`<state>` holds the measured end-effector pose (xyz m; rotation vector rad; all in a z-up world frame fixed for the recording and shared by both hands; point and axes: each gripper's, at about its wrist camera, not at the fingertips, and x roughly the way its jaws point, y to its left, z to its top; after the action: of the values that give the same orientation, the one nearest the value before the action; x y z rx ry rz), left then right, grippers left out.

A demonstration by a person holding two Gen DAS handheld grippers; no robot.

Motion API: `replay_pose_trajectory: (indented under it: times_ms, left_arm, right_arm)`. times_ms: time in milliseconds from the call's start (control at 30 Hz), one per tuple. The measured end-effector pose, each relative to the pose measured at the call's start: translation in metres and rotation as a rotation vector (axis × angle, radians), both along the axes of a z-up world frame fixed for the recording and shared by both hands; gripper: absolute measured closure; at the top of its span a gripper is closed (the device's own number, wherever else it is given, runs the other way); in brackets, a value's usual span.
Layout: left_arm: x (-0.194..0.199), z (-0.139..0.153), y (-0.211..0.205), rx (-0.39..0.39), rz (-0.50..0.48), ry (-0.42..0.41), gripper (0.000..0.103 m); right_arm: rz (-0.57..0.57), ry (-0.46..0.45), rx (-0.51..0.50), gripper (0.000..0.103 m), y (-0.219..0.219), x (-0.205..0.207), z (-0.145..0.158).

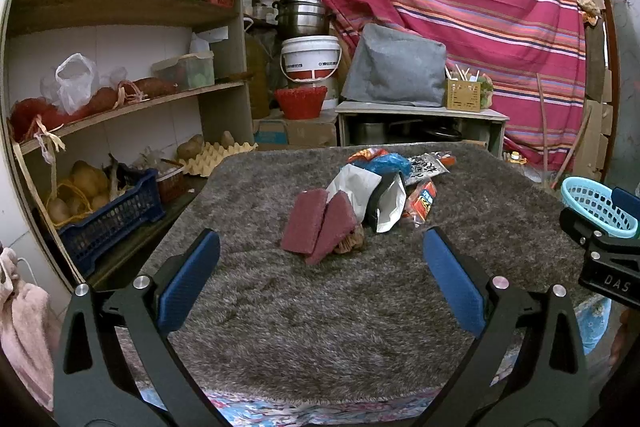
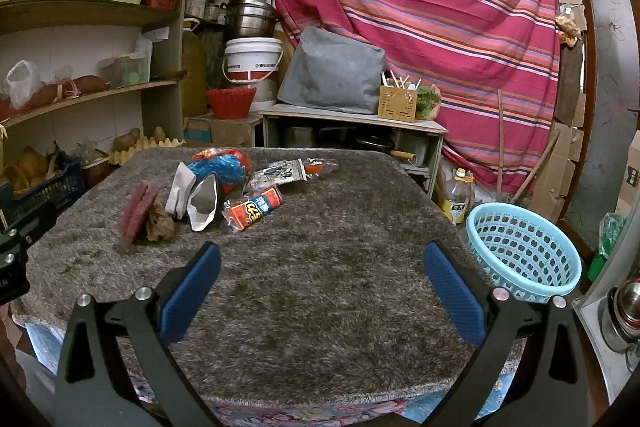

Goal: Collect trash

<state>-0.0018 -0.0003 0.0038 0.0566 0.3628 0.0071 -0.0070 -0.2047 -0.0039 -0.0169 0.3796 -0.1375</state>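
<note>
My left gripper (image 1: pixel 320 283) is spread wide and empty above the grey shag tabletop (image 1: pixel 320 327). My right gripper (image 2: pixel 322 283) is likewise spread, holding nothing. The trash pile (image 2: pixel 216 187) lies toward the far left of the tabletop: two maroon pads (image 1: pixel 316 225), white bags (image 1: pixel 388 203), an orange wrapper (image 2: pixel 254 213). A light-blue basket (image 2: pixel 524 251) stands just off the right edge.
</note>
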Motion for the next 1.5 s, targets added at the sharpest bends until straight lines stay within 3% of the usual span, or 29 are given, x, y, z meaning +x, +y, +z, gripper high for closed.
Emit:
replay_pose_trajectory:
  times_ms: [200,467,967,1133,1500]
  left_arm:
    - [0.0,0.0,0.001,0.001,0.001,0.001,0.005]
    - [0.013,-0.022,0.014,-0.005,0.012,0.045,0.005]
    - [0.124,-0.026,0.044,0.026,0.038,0.129,0.005]
    - [0.165,-0.045,0.054,0.024,0.036,0.214,0.005]
    - [0.195,-0.076,0.055,0.005,-0.01,0.326,0.005]
  right_arm:
    - [0.0,0.001,-0.001,0.004,0.0,0.001,0.0]
    - [0.01,0.003,0.007,0.004,0.001,0.006,-0.014]
    - [-0.015,0.088,-0.02,0.004,-0.013,0.072,-0.022]
    - [-0.009,0.141,0.014,0.004,-0.018,0.091,-0.032]
    - [-0.025,0.238,0.007,0.004,-0.02,0.12,-0.047]
